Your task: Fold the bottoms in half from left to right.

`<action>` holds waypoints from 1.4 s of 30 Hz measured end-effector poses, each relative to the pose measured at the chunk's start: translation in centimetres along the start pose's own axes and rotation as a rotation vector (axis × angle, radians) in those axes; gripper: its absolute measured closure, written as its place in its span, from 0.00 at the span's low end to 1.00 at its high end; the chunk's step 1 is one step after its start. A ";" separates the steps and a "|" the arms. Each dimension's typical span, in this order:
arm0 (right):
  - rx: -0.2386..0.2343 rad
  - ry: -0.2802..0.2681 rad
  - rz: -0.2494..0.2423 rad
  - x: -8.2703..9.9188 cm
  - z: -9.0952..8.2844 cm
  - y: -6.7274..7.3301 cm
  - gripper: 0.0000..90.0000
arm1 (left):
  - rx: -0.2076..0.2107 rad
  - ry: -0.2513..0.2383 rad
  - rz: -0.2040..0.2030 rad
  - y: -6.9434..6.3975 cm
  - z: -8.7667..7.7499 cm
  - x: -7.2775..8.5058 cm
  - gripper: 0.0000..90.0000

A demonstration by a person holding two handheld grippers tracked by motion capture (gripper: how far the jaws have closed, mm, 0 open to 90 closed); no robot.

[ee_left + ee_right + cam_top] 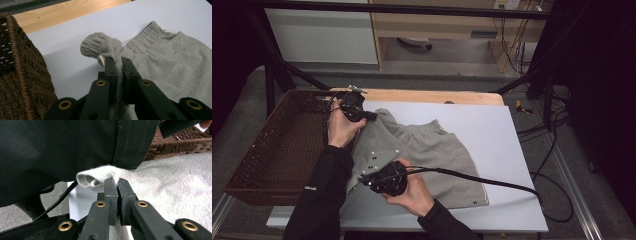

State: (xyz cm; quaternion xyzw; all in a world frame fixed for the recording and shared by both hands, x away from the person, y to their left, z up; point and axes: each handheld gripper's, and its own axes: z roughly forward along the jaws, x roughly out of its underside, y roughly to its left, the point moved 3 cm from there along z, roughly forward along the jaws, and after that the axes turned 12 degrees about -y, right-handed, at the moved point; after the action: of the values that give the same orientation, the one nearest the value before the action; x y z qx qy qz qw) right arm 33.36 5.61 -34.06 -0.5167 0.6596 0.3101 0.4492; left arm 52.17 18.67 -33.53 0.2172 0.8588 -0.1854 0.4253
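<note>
The white sheet (492, 135) over the table is bare toward its right edge, with the wicker basket (282, 145) at its left edge. The grey shorts (432, 155), soft, limp and light, lie at the sheet's left side. My left gripper (119, 60) pinches the ribbed waistband corner, my right gripper (116, 181) pinches what is probably a hem corner.

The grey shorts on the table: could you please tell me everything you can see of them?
The grey shorts look like soft fleece, with a ribbed elastic waistband and a pale drawstring end beside it. They lie mostly flat on the white table top, next to the brown wicker basket. The left gripper is shut on the waistband corner, which bunches above its jaws. The right gripper is shut on a folded hem edge near the person's dark sleeve.
</note>
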 end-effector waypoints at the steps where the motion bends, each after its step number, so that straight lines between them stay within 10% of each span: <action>1: -0.001 0.000 0.005 0.2 0.0 -0.1 0.97 | 0.000 -0.001 -0.002 -0.1 0.1 0.1 0.94; 42: 0.098 -0.037 0.123 6.7 -6.1 -2.6 0.97 | 0.024 -0.097 0.034 -4.3 5.6 0.2 0.94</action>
State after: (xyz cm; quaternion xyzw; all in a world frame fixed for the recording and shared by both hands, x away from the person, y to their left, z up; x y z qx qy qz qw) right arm 33.80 -3.10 -37.58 -0.4468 0.6960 0.3140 0.4661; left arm 53.49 12.30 -36.31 0.2278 0.8312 -0.1988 0.4667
